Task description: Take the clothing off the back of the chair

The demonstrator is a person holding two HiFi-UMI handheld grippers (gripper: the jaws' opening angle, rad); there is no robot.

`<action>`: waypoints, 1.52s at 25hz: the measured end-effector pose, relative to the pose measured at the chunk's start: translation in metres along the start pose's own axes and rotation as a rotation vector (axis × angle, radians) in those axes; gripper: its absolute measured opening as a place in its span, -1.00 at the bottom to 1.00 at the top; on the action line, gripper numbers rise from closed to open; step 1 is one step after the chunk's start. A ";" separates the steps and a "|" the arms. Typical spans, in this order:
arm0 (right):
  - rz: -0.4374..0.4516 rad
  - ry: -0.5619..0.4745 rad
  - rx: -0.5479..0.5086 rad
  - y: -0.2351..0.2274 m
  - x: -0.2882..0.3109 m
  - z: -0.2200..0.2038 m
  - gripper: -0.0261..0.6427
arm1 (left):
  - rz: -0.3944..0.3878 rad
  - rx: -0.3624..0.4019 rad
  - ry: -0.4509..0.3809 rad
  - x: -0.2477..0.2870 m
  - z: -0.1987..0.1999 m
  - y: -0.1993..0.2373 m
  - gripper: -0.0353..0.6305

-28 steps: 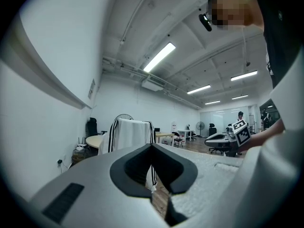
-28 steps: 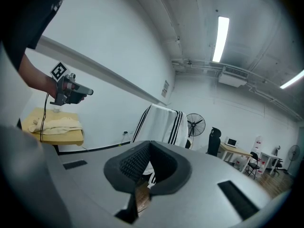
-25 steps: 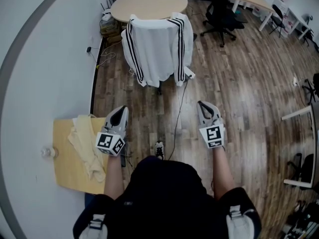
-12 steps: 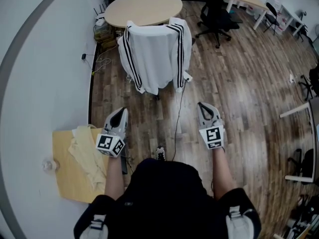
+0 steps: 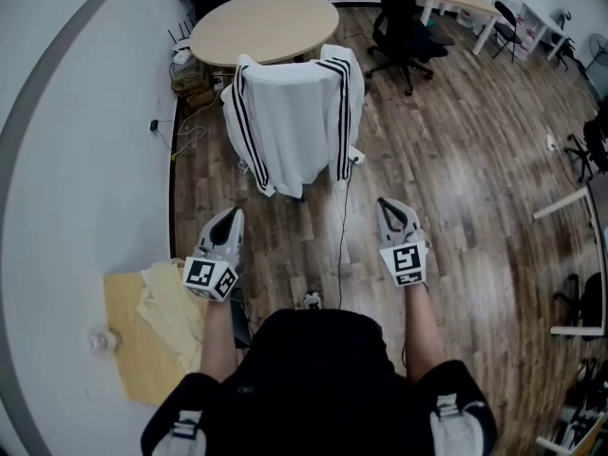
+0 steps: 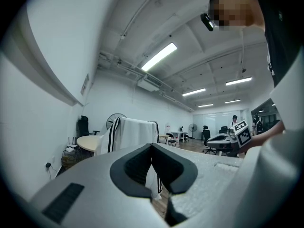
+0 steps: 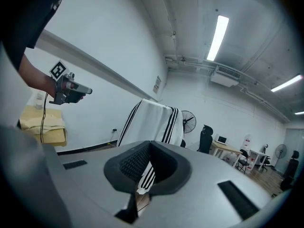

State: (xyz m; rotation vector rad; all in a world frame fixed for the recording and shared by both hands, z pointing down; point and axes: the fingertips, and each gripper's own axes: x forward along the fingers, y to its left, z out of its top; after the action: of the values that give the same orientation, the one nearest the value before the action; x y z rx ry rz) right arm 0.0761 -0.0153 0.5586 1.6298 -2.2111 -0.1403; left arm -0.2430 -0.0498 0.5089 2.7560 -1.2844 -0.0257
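Note:
A white jacket with black stripes [image 5: 294, 117] hangs over the back of a chair in the head view, ahead of me on the wooden floor. The same jacket [image 6: 133, 132] shows in the left gripper view and again [image 7: 152, 120] in the right gripper view. My left gripper [image 5: 228, 218] is shut and empty, well short of the jacket. My right gripper [image 5: 390, 205] is also shut with nothing in it, level with the left one. The chair itself is hidden under the cloth.
A round wooden table [image 5: 261, 27] stands behind the chair. A low wooden stand [image 5: 142, 345] with yellow cloth [image 5: 176, 297] is at my left by the white wall. Black office chair [image 5: 399, 27] and desks at the back right. A cable [image 5: 342, 226] runs along the floor.
Both grippers and I have moved forward toward the chair; the wooden stand with yellow cloth has slid back beside me. Both jaws stay shut.

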 end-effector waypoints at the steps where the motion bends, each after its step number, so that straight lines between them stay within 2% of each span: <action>1: -0.005 0.001 0.001 0.000 0.001 0.001 -0.94 | -0.004 0.001 -0.001 0.002 0.000 0.003 -0.89; 23: -0.046 0.046 -0.019 0.020 0.017 0.004 -0.94 | -0.057 -0.024 -0.009 0.012 -0.007 0.040 -0.89; 38: -0.010 0.065 -0.020 0.023 0.034 -0.003 -0.94 | -0.018 -0.034 -0.005 0.013 -0.010 0.055 -0.89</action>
State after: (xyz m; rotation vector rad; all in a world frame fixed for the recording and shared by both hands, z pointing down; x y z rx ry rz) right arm 0.0476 -0.0397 0.5768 1.6115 -2.1471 -0.1109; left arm -0.2765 -0.0941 0.5242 2.7405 -1.2483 -0.0550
